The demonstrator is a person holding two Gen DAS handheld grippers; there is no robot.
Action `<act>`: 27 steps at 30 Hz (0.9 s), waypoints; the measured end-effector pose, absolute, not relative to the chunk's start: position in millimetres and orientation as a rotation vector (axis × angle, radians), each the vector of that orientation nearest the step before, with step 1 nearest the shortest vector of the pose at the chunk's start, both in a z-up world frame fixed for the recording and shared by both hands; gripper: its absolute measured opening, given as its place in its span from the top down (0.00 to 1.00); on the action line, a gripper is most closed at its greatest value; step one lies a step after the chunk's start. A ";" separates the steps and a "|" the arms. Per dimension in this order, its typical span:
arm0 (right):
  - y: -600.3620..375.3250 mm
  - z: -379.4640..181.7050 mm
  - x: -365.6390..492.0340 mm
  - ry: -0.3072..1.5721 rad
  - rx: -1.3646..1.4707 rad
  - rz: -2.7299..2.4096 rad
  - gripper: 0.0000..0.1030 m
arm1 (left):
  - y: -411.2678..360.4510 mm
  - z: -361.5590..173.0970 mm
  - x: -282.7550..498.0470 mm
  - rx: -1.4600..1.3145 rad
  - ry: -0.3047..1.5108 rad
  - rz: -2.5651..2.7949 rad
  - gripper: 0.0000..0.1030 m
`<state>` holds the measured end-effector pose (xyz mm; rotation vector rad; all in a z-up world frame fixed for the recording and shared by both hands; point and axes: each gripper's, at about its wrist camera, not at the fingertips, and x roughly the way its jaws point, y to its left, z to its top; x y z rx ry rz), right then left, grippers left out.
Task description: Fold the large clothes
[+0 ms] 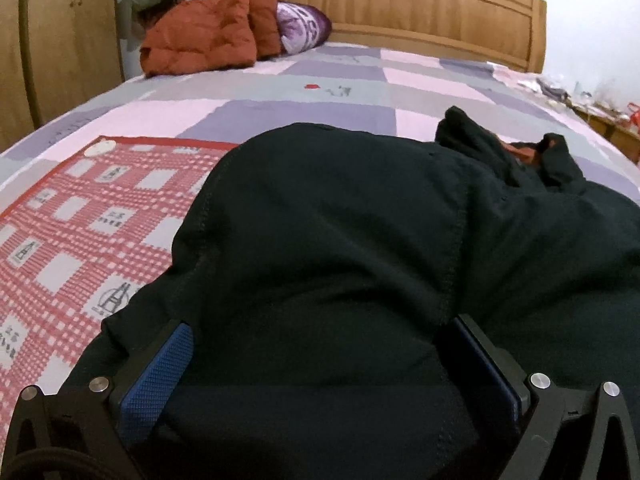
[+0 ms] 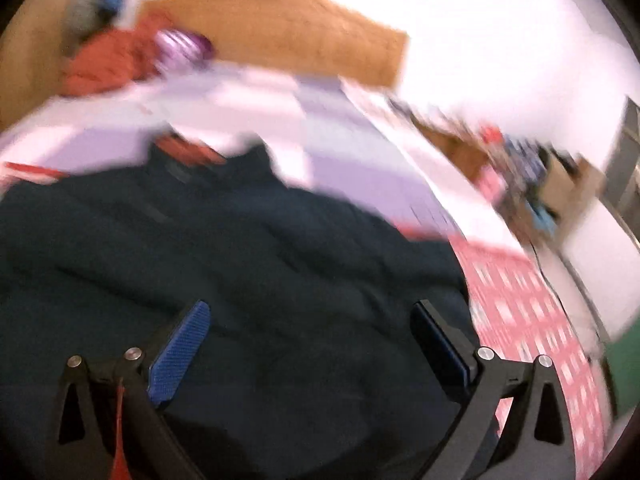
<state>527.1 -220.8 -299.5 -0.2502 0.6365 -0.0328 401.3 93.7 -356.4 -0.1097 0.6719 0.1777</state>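
Lying on the bed (image 1: 304, 80), the dark garment (image 1: 328, 220) partly covers a red checked cloth (image 1: 80, 216) — both the left hand-held gripper (image 1: 320, 344) and the right hand-held gripper (image 2: 312, 320) hover over it, jaws spread wide, gripping nothing.

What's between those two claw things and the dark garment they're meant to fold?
Nothing visible. The left gripper has its jaws spread wide with the dark garment bulging up between them. The right gripper, in a blurred view, is also open directly over the same cloth, with no other object between them.
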 end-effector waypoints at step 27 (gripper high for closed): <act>-304.8 -381.6 585.4 0.820 -0.112 -0.118 0.01 | 97.1 -301.6 420.4 -0.032 0.652 0.047 0.00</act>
